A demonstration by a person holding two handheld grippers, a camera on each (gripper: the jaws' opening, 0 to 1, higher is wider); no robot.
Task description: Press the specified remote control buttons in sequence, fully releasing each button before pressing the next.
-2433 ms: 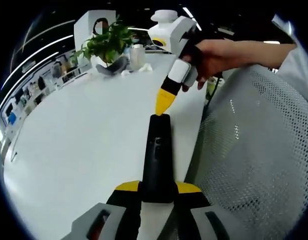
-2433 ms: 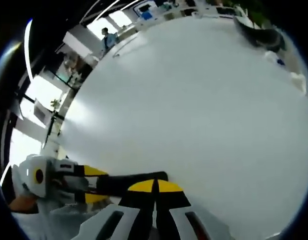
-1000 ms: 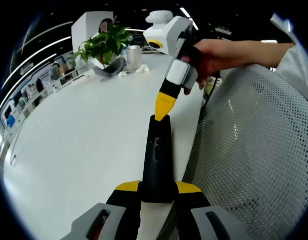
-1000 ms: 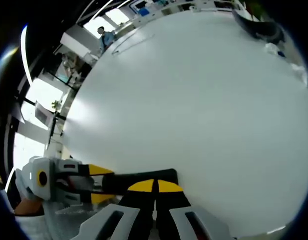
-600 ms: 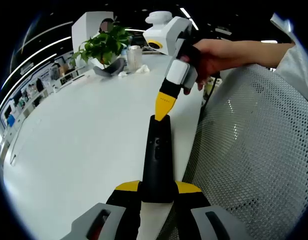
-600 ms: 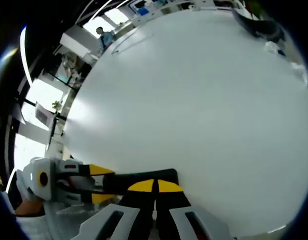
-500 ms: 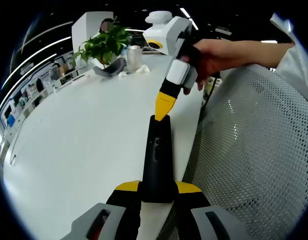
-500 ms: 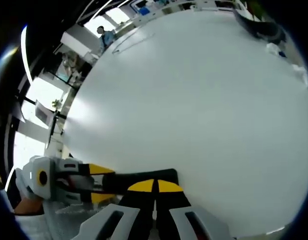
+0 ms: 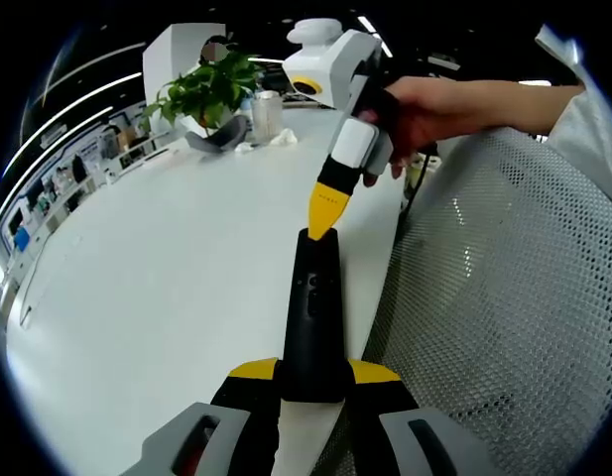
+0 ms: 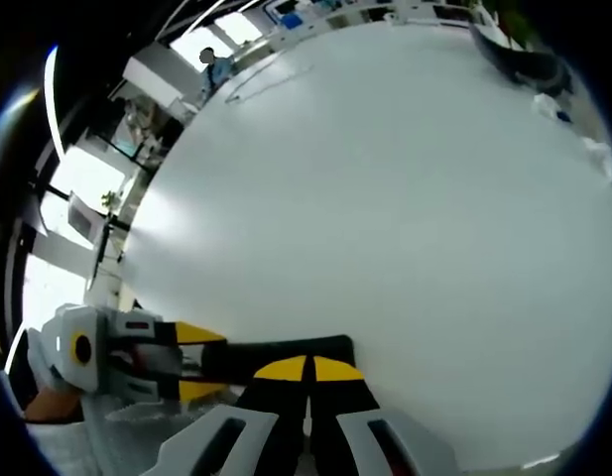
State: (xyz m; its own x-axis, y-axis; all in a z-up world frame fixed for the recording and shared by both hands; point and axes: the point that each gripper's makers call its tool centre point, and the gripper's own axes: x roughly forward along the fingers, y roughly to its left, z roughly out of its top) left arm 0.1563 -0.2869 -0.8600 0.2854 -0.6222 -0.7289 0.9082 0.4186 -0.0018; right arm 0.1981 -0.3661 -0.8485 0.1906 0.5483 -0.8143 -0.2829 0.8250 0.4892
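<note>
A long black remote control (image 9: 310, 297) is gripped at its near end by my left gripper (image 9: 310, 369), whose yellow-tipped jaws are shut on it, holding it over the edge of the white table (image 9: 167, 258). My right gripper (image 9: 322, 220), held by a hand (image 9: 434, 104), comes down from the upper right with its yellow tips shut together and touching the remote's far end. In the right gripper view my right gripper (image 10: 307, 369) is shut just above the remote (image 10: 286, 349), and the left gripper (image 10: 211, 362) clamps it from the left.
A potted plant (image 9: 211, 84), a cup (image 9: 269, 111) and a dark object (image 9: 221, 134) stand at the table's far end. A grey mesh chair (image 9: 504, 297) is on the right beside the table edge. The wide white tabletop (image 10: 385, 198) stretches ahead.
Almost nothing has changed. The right gripper's shut tip stays at the remote's far end, and the left gripper keeps its hold. The right gripper view has tilted slightly.
</note>
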